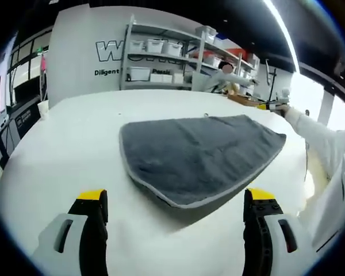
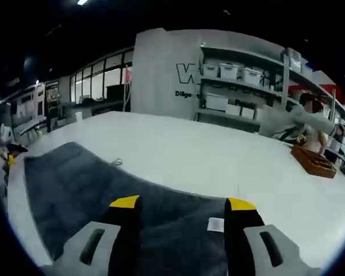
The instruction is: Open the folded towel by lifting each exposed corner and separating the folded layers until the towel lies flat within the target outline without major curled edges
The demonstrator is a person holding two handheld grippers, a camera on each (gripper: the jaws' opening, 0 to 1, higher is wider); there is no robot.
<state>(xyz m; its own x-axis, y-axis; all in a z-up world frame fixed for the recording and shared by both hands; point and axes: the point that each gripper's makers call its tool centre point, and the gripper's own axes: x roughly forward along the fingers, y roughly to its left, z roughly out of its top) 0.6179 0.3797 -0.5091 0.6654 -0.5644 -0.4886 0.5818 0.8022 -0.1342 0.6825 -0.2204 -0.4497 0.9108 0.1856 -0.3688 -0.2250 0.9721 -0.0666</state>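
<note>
Left gripper view has my left gripper point(image 1: 175, 210) hanging open just short of the folded grey towel point(image 1: 201, 155) on the white table point(image 1: 75, 144), jaws empty. Right gripper view puts my right gripper point(image 2: 183, 214) spread wide above the cloth near its white label point(image 2: 216, 224). It looks soft, limp and light, so I'd pinch a hemmed corner, top layer only
</note>
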